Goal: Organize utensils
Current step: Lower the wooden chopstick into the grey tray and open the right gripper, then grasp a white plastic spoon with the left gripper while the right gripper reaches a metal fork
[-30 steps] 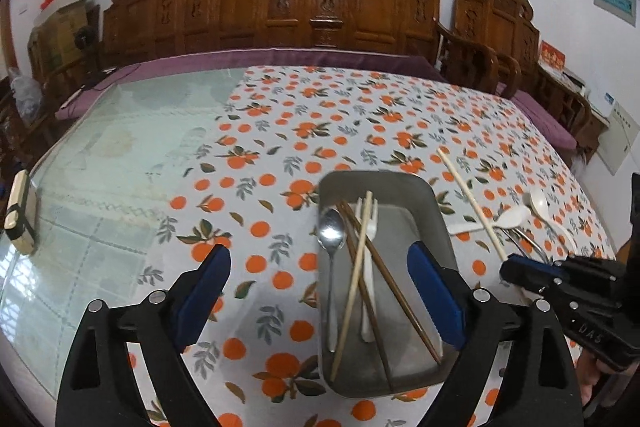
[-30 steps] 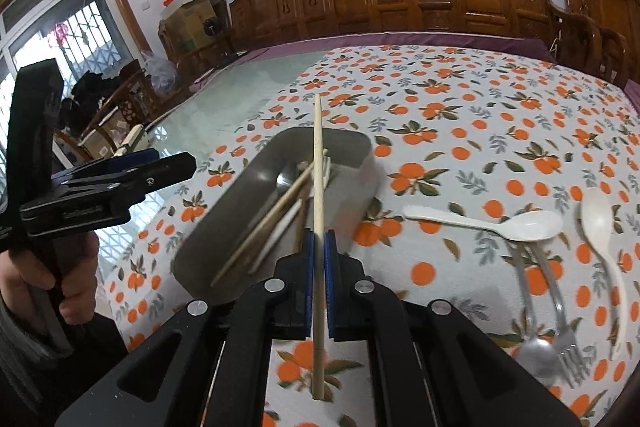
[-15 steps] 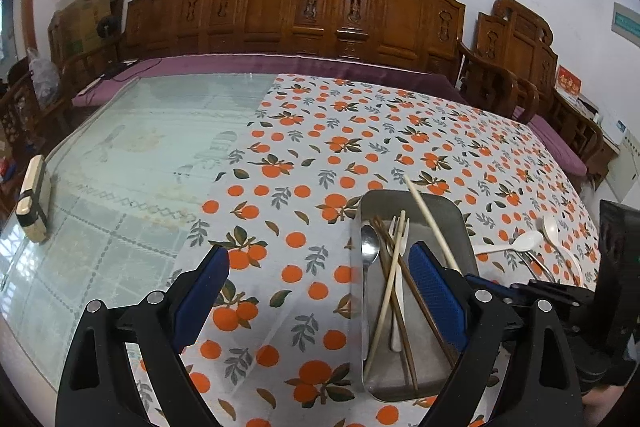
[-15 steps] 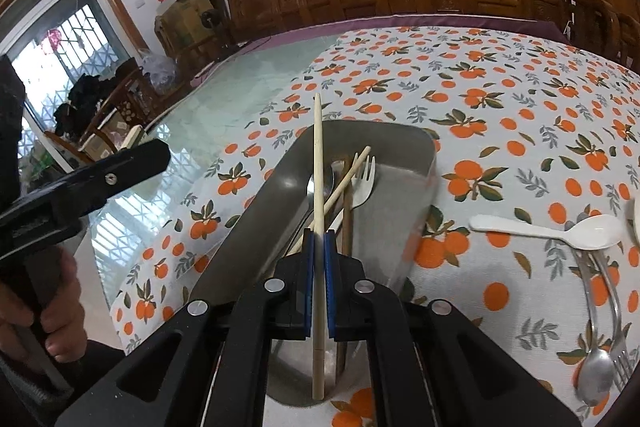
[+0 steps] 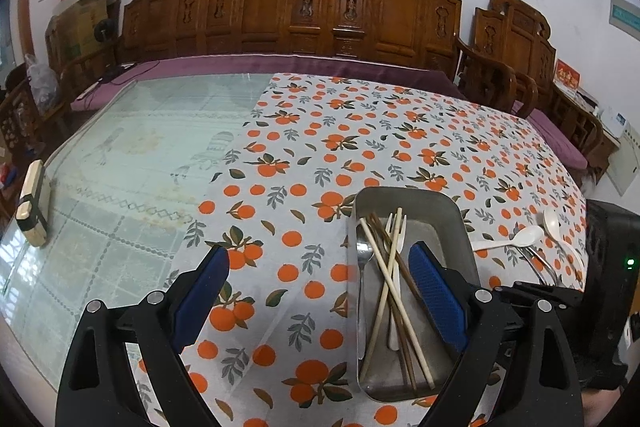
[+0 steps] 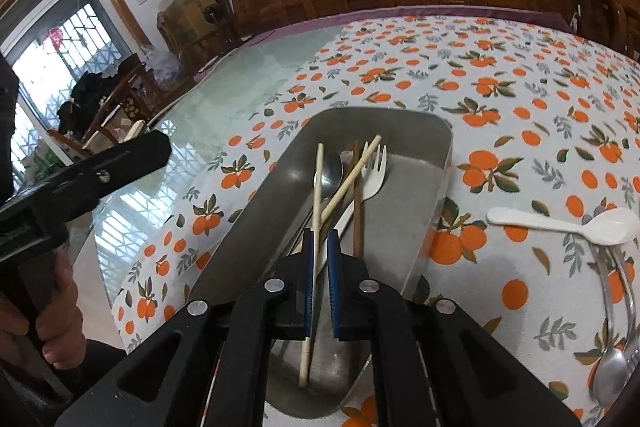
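Right claw over the tray, left claw spread wide

Right claw [image 6: 319,283] has its pads slightly parted around a pale chopstick [image 6: 316,211] lying in the metal tray [image 6: 416,227]; left claw [image 5: 320,301] gapes wide above the counter [image 5: 304,147]. Beyond the tray's right side, a white spoon [image 6: 580,225] rests on the orange-print cloth.

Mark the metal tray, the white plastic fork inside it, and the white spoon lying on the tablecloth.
metal tray [image 6: 420,155], right wrist view, on its bare right inner wall.
white plastic fork [image 6: 374,175], right wrist view, on the head below the tines.
white spoon [image 6: 612,225], right wrist view, on the bowl.
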{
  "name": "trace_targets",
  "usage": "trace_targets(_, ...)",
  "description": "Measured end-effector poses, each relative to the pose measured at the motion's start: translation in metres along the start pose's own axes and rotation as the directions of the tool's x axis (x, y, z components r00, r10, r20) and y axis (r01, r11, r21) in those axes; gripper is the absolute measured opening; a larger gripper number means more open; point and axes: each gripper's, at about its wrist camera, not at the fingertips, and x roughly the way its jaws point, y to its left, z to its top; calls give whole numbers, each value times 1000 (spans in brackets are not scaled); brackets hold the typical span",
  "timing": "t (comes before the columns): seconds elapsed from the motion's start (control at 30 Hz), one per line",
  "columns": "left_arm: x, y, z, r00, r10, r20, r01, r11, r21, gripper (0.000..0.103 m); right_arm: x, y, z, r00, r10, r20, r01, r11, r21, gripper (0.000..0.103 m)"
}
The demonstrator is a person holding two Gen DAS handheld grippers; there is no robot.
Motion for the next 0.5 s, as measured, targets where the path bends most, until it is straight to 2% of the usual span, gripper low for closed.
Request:
trace_targets(0.3, -1, -25, -2, 999, -31, 9, 31, 999, 42, 88, -58, -29, 1, 994, -76, 79, 79, 996, -41, 10)
trace_targets(0.5, -2, -48, -5, 997, -71, 7, 70, 994, 85, 88, -106, -62, -13, 978, -177, 106, 186, 980, -75, 10)
